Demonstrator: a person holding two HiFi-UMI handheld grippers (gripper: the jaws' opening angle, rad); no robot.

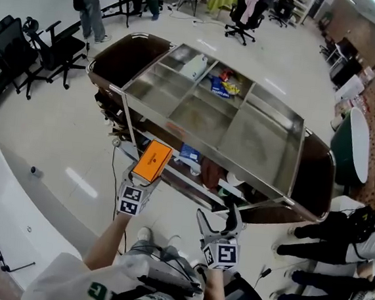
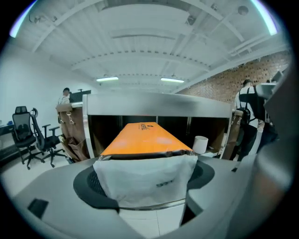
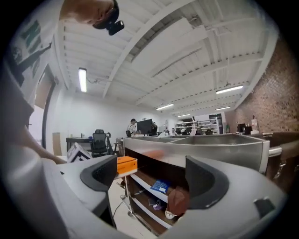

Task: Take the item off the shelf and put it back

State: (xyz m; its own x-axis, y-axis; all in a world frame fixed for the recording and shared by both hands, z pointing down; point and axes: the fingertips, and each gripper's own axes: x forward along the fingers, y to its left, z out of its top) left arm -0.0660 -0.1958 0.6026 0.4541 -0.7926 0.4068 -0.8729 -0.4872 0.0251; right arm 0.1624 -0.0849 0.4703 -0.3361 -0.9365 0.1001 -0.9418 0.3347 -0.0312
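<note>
A flat orange box (image 1: pixel 152 161) is held level in front of the steel shelf cart (image 1: pixel 267 140), at the edge of its middle shelf. My left gripper (image 1: pixel 144 175) is shut on the box's near end. In the left gripper view the orange box (image 2: pixel 142 139) runs away from the left gripper (image 2: pixel 145 179) toward the dark shelf opening, its white end wedged between the dark pads (image 2: pixel 91 179). My right gripper (image 1: pixel 219 216) hangs lower and to the right, open and holding nothing. Between the open jaws of the right gripper (image 3: pixel 152 179) I see the orange box (image 3: pixel 126 165) and the shelves.
The lower shelves hold a blue packet (image 1: pixel 188 154) and a brown item (image 1: pixel 210 173). A white roll (image 2: pixel 200 144) stands on the shelf to the box's right. Packets lie in the top trays (image 1: pixel 221 85). Office chairs (image 1: pixel 32 49) stand at the left, a person's legs (image 1: pixel 325 228) at the right.
</note>
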